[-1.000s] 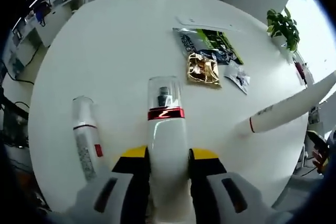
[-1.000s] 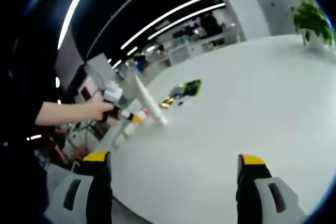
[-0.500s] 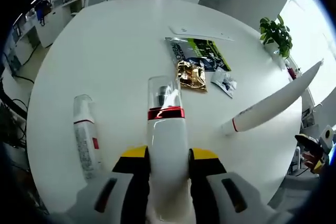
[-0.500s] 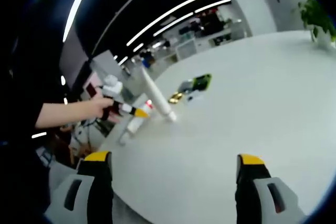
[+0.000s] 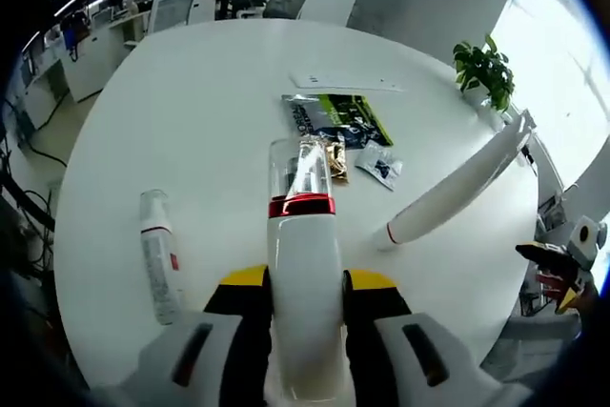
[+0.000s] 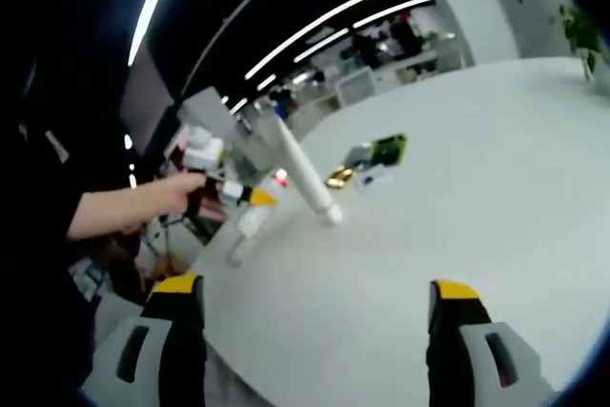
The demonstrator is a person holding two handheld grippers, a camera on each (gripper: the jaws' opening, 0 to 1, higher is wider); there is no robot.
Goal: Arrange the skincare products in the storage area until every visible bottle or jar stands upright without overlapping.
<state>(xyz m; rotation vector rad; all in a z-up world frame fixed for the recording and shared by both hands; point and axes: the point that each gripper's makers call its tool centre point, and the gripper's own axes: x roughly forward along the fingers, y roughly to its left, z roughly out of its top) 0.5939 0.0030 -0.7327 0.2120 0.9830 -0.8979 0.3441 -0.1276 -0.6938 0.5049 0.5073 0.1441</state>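
My left gripper [image 5: 303,285] is shut on a white bottle [image 5: 303,235] with a red band and a clear cap, held above the round white table [image 5: 191,111]. A long white tube [image 5: 448,193] stands on its cap to the right of it. A slim white spray bottle [image 5: 157,256] lies flat on the left. In the right gripper view, my right gripper [image 6: 315,331] is open with nothing between its jaws, low over the table's near edge. Far off there, a hand holds the left gripper [image 6: 224,193] beside the standing tube [image 6: 305,173] and the lying spray bottle [image 6: 248,231].
Flat packets lie beyond the bottle: a green and black pouch [image 5: 338,119], a gold sachet [image 5: 335,157] and a small clear sachet [image 5: 378,169]. A sheet of paper [image 5: 348,83] lies farther back. A potted plant [image 5: 481,69] stands at the table's far right edge. Desks and monitors stand behind.
The left gripper's camera has drawn back and up with the bottle still held, so the table looks smaller. The right gripper's view has swung slightly, and its jaws stay open.
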